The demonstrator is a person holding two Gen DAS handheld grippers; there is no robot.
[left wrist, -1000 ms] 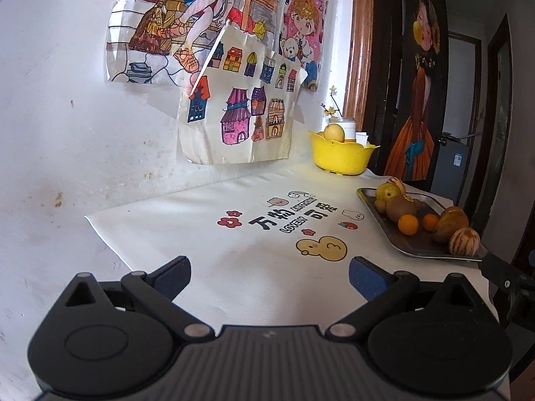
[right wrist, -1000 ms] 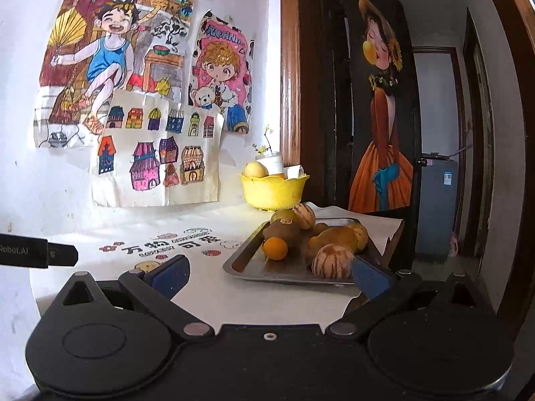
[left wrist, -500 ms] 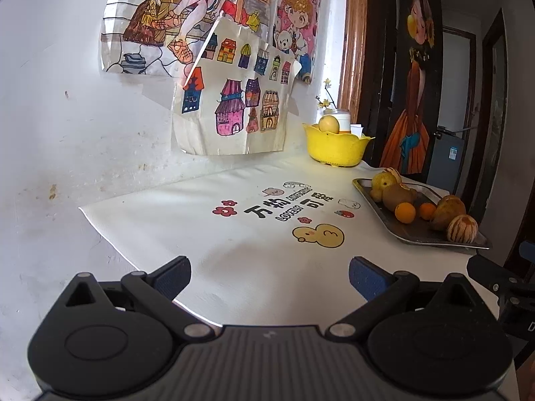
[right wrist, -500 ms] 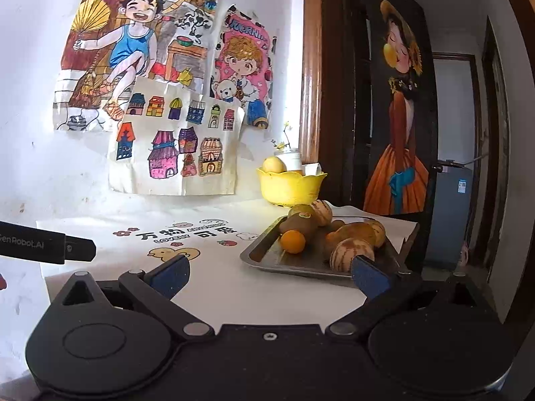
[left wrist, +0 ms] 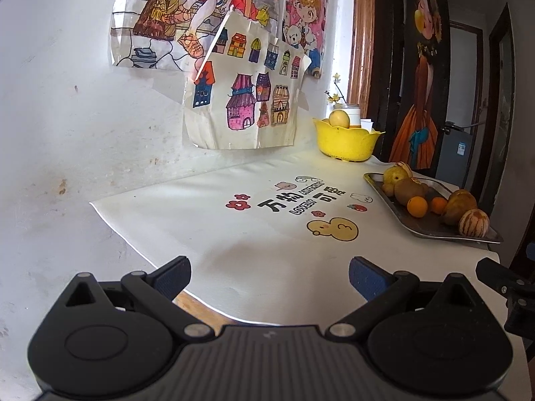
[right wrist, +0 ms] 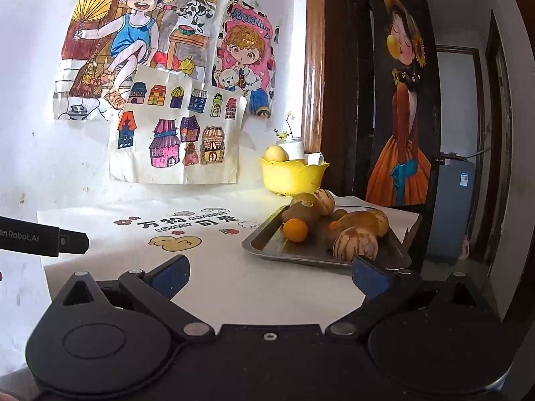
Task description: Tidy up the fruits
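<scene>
A metal tray [right wrist: 267, 247] [left wrist: 431, 230] at the table's right holds several fruits: a small orange [right wrist: 295, 230] [left wrist: 417, 206], a brown kiwi [right wrist: 301, 212], striped melons [right wrist: 355, 244] [left wrist: 473, 223] and yellow-brown fruits. A yellow bowl [right wrist: 292, 177] [left wrist: 346, 140] at the back by the wall holds a pale round fruit [right wrist: 276, 153] [left wrist: 339, 119]. My left gripper [left wrist: 269, 277] is open and empty over the table's front edge, left of the tray. My right gripper [right wrist: 271, 275] is open and empty just in front of the tray.
A white printed cloth [left wrist: 234, 234] covers the table. Children's drawings [right wrist: 174, 127] hang on the white wall behind. A white jar with a flower sprig [right wrist: 294, 145] stands behind the bowl. A dark door with a painted figure [right wrist: 401, 117] is at right.
Both grippers stay open. The views shifted slightly; the right gripper has moved a little closer to the tray.
</scene>
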